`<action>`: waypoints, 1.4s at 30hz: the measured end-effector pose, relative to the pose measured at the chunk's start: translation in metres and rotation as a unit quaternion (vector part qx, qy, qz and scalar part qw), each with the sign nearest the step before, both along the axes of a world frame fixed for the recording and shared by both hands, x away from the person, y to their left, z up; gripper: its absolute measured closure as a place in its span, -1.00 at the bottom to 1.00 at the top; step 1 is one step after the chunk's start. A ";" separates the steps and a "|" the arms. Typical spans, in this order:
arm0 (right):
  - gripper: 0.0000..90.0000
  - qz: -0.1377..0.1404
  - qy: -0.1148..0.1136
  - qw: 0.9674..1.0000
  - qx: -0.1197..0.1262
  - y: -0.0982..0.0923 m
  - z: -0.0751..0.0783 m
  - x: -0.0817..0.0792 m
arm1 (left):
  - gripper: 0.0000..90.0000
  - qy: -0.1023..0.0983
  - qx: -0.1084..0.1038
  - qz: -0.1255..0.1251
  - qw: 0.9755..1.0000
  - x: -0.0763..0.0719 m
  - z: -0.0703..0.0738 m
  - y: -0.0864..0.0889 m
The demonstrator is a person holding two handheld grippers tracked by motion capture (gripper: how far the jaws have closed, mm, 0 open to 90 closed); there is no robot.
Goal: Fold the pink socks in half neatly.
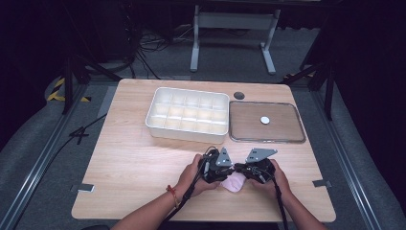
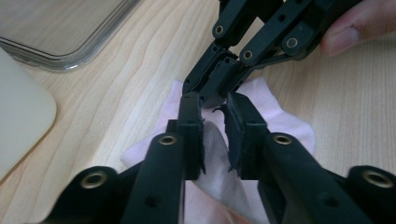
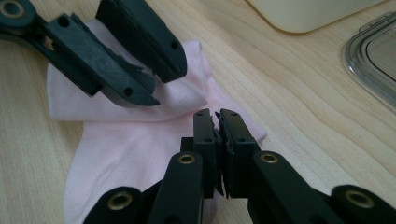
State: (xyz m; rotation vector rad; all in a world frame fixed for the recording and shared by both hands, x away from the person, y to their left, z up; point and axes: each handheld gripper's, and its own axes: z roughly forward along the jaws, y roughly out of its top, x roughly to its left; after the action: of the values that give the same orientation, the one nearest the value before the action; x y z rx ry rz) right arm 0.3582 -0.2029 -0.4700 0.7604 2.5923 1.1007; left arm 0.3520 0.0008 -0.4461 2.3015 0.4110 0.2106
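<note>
Both grippers meet over a pink sock (image 1: 233, 183) at the table's (image 1: 134, 158) near edge.
Left gripper (image 2: 215, 109) jaws slightly apart astride a fold; right gripper (image 3: 217, 119) pinches the sock's edge.

High view overlooks the table (image 1: 143, 158); both gripper views sit close above it.

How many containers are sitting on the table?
2. A white divided tray sits at the far middle of the table, and a clear shallow lid-like tray lies right beside it, to its right. Nothing seems to be hidden behind them.
</note>
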 end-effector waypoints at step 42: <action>0.96 0.082 -0.032 0.996 -0.019 0.023 0.021 -0.030 | 0.68 0.027 0.010 -0.025 0.999 -0.015 -0.028 0.039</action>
State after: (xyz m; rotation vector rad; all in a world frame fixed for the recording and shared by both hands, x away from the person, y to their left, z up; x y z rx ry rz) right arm 0.3283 -0.1798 -0.4487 0.5033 2.6513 1.0982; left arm 0.3375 0.0397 -0.4738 2.3374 0.3799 0.1294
